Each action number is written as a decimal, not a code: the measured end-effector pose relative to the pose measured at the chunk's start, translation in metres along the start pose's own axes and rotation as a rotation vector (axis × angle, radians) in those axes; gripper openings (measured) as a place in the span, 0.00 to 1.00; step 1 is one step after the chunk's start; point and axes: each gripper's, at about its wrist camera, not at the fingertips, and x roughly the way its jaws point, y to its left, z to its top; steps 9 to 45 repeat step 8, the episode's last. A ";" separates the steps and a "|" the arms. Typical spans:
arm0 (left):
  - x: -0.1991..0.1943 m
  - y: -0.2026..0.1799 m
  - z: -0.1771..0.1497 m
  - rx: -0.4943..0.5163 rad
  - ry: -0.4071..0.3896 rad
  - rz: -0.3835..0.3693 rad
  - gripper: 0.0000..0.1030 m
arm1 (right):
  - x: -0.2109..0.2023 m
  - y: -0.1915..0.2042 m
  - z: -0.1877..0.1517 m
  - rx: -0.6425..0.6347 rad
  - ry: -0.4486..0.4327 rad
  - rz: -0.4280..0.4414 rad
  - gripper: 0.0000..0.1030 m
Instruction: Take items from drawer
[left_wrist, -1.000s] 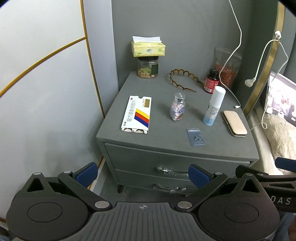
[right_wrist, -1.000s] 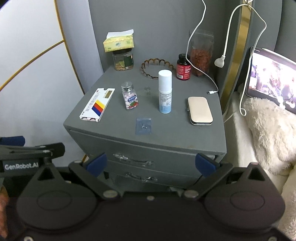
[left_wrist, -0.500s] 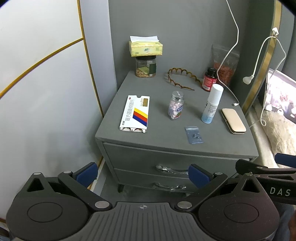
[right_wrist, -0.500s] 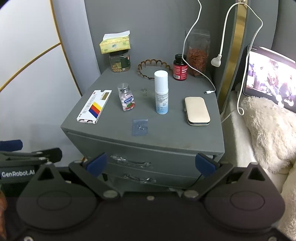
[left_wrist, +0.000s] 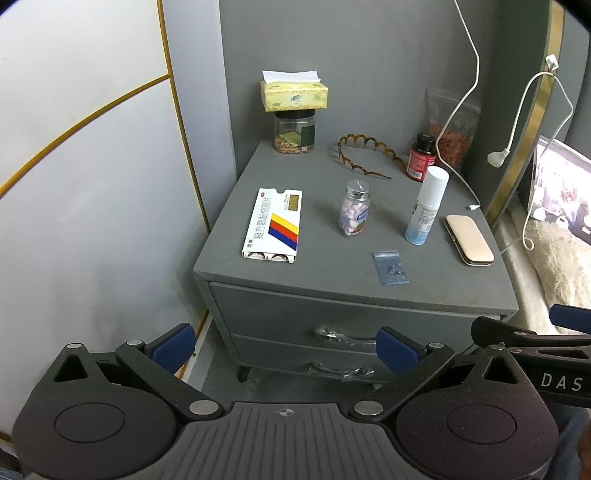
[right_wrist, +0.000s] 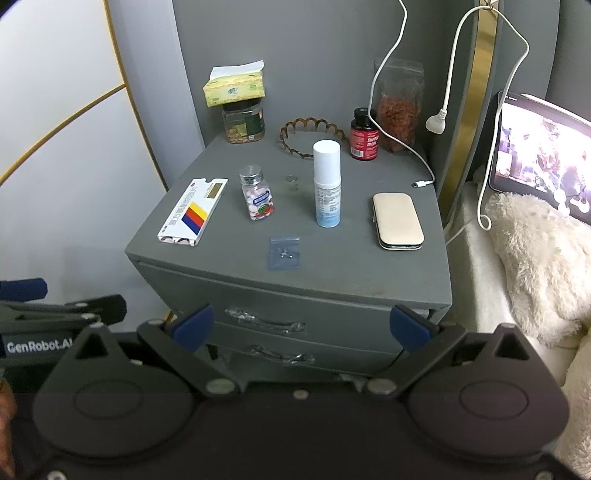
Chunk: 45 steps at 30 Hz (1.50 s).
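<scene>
A grey nightstand (left_wrist: 354, 291) has two shut drawers, each with a clear handle: the top drawer handle (left_wrist: 341, 334) (right_wrist: 266, 321) and the lower drawer handle (left_wrist: 338, 369) (right_wrist: 282, 355). On top lie a medicine box (left_wrist: 273, 226) (right_wrist: 192, 211), a pill bottle (left_wrist: 354, 214) (right_wrist: 256, 198), a white spray bottle (left_wrist: 426, 206) (right_wrist: 327, 184), a small blue bag (left_wrist: 390, 267) (right_wrist: 284, 253) and a beige case (left_wrist: 469, 240) (right_wrist: 397, 220). My left gripper (left_wrist: 284, 345) is open and empty in front of the drawers. My right gripper (right_wrist: 301, 328) is open and empty too, held back from the handles.
At the back stand a tissue box on a jar (left_wrist: 294, 110), a brown headband (left_wrist: 364, 155), a red bottle (left_wrist: 421, 158) and a snack bag (left_wrist: 452, 133). White cables (right_wrist: 391, 74) hang on the wall. A fluffy bed cover (right_wrist: 535, 266) and a lit tablet (right_wrist: 543, 147) are at right.
Both grippers have drawn back and up a little from the nightstand, so it looks smaller and lower in view. Both stay open. Nothing on the nightstand moved.
</scene>
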 end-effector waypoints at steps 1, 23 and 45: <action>0.000 -0.001 0.000 0.003 0.001 0.004 1.00 | 0.000 0.000 0.000 -0.001 0.002 0.004 1.00; 0.001 -0.001 -0.001 0.003 0.002 0.009 1.00 | 0.000 0.001 0.000 -0.002 0.004 0.015 1.00; 0.001 -0.001 -0.001 0.003 0.002 0.009 1.00 | 0.000 0.001 0.000 -0.002 0.004 0.015 1.00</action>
